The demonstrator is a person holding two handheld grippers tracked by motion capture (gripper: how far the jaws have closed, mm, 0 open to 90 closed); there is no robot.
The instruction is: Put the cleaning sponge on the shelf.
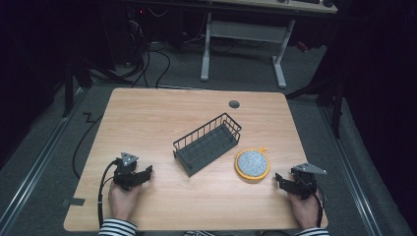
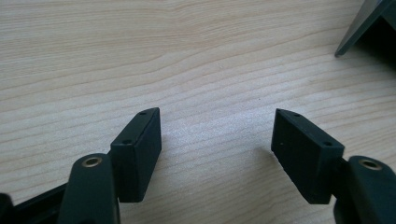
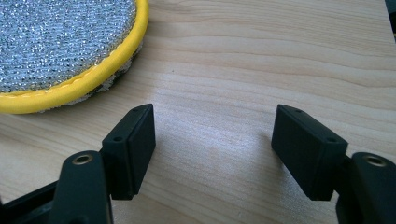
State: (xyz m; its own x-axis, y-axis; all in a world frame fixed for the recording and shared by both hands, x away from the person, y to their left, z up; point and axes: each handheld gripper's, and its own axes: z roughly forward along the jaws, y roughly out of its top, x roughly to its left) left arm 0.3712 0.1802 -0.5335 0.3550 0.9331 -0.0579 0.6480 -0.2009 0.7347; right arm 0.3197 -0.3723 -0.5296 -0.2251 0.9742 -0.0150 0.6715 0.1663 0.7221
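Scouring pad lies near the right gripper, both grippers' fingers released.

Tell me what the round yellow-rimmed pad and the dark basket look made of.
Round yellow-rimmed pad: glittery silver mesh face, likely metallic scouring fabric, with a stitched yellow cloth-like border. Dark wire basket: thin bars, probably coated metal, matte dark finish.

— Resting low at the near edge: left gripper, held in the left hand, striped sleeve showing at the wrist.

— Standing with jaws parted, nothing between them?

— Yes. Right gripper doing likewise, gripped from behind by the right hand, jaws gaping wide and pointing inward toward the other.
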